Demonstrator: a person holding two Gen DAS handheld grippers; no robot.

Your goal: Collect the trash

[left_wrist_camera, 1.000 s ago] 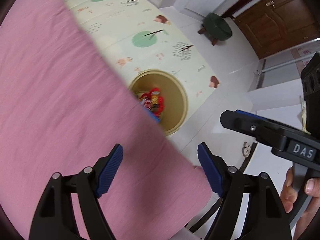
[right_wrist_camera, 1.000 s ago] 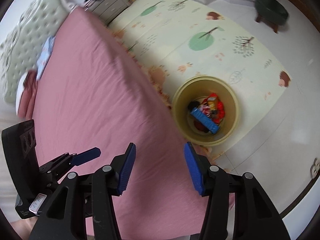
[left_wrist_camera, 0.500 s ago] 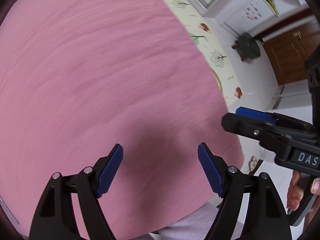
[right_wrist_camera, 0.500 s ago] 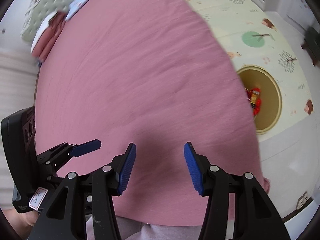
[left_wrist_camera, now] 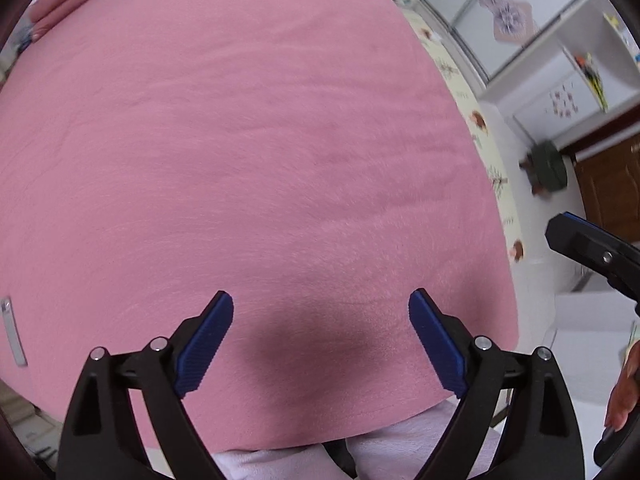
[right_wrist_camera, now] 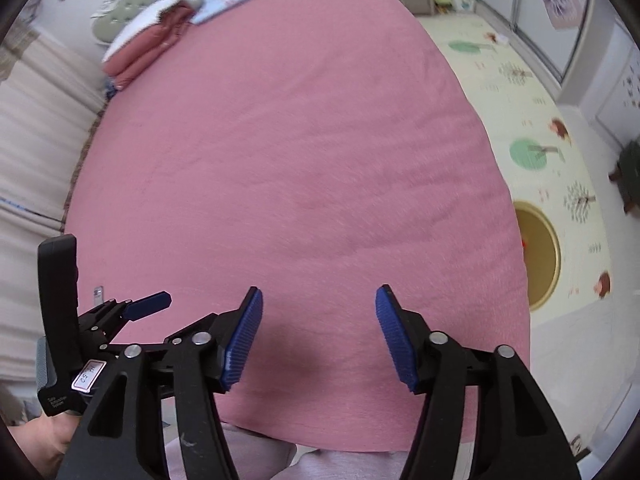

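Both grippers hover over the near end of a bed with a pink cover [left_wrist_camera: 260,140], also seen in the right wrist view [right_wrist_camera: 288,152]. My left gripper [left_wrist_camera: 320,336] is open and empty. My right gripper [right_wrist_camera: 318,336] is open and empty. A round yellow bin [right_wrist_camera: 540,256] stands on the floor to the right of the bed, half hidden by the bed edge; a speck of red shows inside it. The left gripper also shows in the right wrist view [right_wrist_camera: 148,306]. No loose trash shows on the cover.
A patterned play mat [right_wrist_camera: 520,92] covers the floor right of the bed. A dark green stool [left_wrist_camera: 548,168] stands near a brown door [left_wrist_camera: 612,192]. Folded bedding and pillows [right_wrist_camera: 152,36] lie at the headboard. A small grey strip [left_wrist_camera: 12,336] lies at the bed's left edge.
Both views have swung left from the bin on the floor onto the bed. The bin left the left wrist view and slid to the right edge of the right wrist view. Both grippers stayed open.
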